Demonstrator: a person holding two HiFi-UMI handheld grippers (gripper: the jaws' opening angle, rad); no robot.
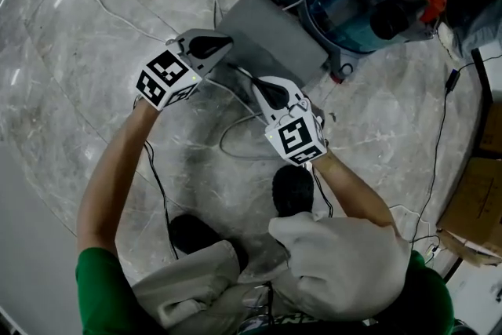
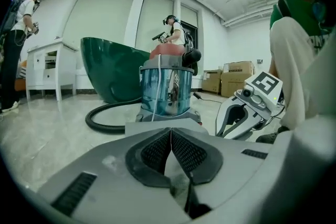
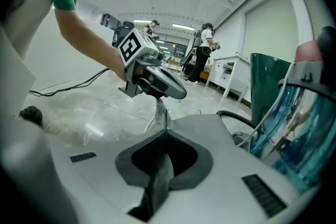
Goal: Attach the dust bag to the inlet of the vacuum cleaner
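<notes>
Left gripper (image 1: 226, 45) and right gripper (image 1: 256, 82) pinch the dust bag (image 1: 274, 35) by its near edge, seemingly to carry it to the vacuum cleaner (image 1: 369, 4).

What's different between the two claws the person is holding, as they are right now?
The left claw pinches the grey dust bag at its left-hand corner, farther out from the person. The right claw pinches the bag's near edge, closer in. The left claw's marker cube shows a different black pattern from the right claw's. Both claws are white and shut on the same bag.
</notes>
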